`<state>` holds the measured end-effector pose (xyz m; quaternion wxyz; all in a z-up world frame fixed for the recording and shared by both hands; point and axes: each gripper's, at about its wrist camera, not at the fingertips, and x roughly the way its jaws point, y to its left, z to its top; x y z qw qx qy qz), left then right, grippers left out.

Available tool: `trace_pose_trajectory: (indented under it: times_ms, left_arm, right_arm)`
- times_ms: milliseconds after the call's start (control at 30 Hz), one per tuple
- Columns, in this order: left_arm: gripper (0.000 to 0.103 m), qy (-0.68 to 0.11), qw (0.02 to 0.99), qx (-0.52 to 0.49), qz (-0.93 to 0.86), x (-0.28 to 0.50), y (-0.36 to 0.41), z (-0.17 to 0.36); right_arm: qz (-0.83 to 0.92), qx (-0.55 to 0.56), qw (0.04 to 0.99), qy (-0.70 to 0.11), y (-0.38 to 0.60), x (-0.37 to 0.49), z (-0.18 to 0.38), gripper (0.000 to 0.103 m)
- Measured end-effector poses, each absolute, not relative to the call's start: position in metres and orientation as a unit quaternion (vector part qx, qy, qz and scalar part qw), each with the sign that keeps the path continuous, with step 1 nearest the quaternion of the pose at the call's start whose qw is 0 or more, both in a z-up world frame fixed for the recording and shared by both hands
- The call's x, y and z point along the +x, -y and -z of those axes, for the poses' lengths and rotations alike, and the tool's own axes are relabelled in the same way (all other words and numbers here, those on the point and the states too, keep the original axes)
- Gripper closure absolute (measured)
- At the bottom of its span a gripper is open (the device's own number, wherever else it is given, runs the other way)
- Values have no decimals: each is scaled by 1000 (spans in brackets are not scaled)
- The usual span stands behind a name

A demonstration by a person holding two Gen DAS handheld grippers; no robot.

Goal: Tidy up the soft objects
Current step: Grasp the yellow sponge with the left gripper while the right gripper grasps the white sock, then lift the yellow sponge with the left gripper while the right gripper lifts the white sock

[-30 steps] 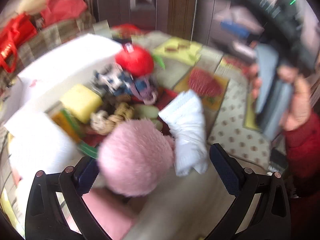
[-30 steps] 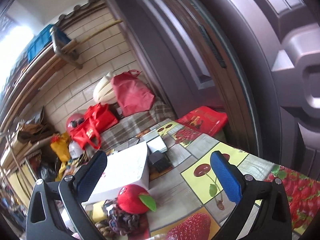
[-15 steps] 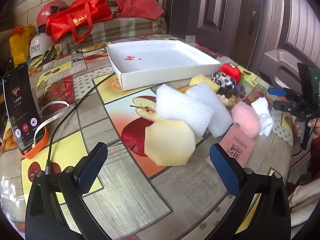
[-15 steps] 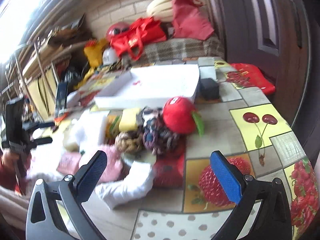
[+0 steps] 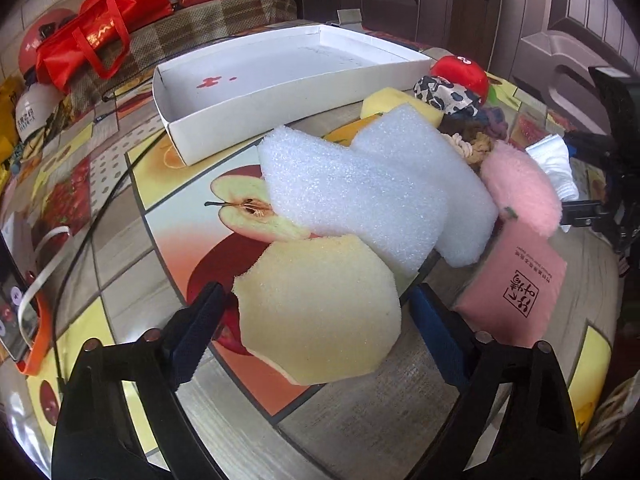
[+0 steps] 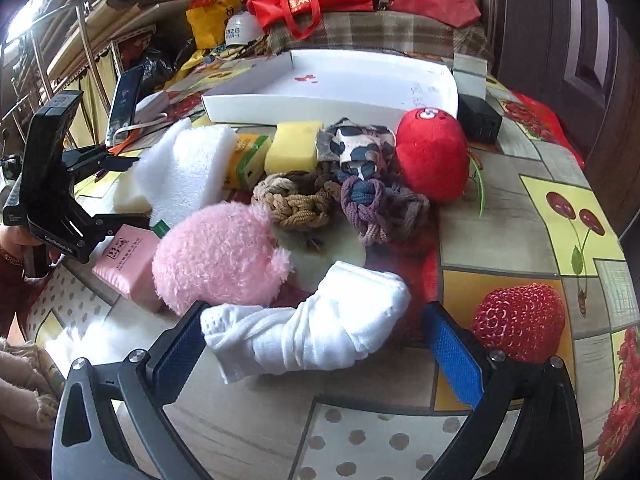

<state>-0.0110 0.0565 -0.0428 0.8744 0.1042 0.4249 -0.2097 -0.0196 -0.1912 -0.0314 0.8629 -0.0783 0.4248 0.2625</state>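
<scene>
My left gripper (image 5: 316,320) is open with its jaws on either side of a pale yellow sponge slice (image 5: 320,312) lying on the table. Behind it lie white foam blocks (image 5: 360,192), a pink fluffy ball (image 5: 524,188) and a pink packet (image 5: 516,288). My right gripper (image 6: 320,344) is open around a rolled white sock (image 6: 316,336). Beyond it sit the pink fluffy ball (image 6: 220,260), braided hair ties (image 6: 300,200), a leopard scrunchie (image 6: 356,148), a yellow sponge (image 6: 292,148) and a red plush (image 6: 432,156). The empty white box (image 5: 280,76) stands behind the pile.
A phone in an orange holder (image 5: 16,312) with a cable lies at the table's left edge. A black block (image 6: 478,118) sits beside the box (image 6: 360,84). Red bags (image 5: 92,36) and a helmet lie on a bench behind the table.
Both grippers have swung down and closed in on the pile: the left now straddles the yellow sponge slice, the right now straddles the white sock. Both remain open.
</scene>
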Motion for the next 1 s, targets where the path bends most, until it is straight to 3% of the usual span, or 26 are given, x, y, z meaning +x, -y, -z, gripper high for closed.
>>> trace_pose_trajectory:
  times_ms: [67, 233, 400, 633, 800, 1000]
  left_arm:
    - [36, -417, 879, 103, 207, -14, -58, 39]
    - [43, -387, 896, 114, 183, -26, -57, 32]
    - [43, -319, 934, 79, 138, -42, -77, 13]
    - [43, -222, 974, -29, 36, -30, -128, -8]
    - [43, -206, 977, -50, -2, 9, -139, -10]
    - [43, -185, 981, -52, -38, 52, -145, -13]
  right_arm:
    - [-270, -89, 865, -414, 190, -22, 29, 26]
    - [-284, -73, 863, -410, 197, -27, 22, 44]
    - [-257, -24, 897, -358, 230, -34, -12, 44]
    - [-79, 80, 964, -242, 316, -5, -41, 42]
    - [4, 44, 980, -195, 326, 27, -31, 42]
    - [26, 45, 979, -199, 329, 70, -25, 42]
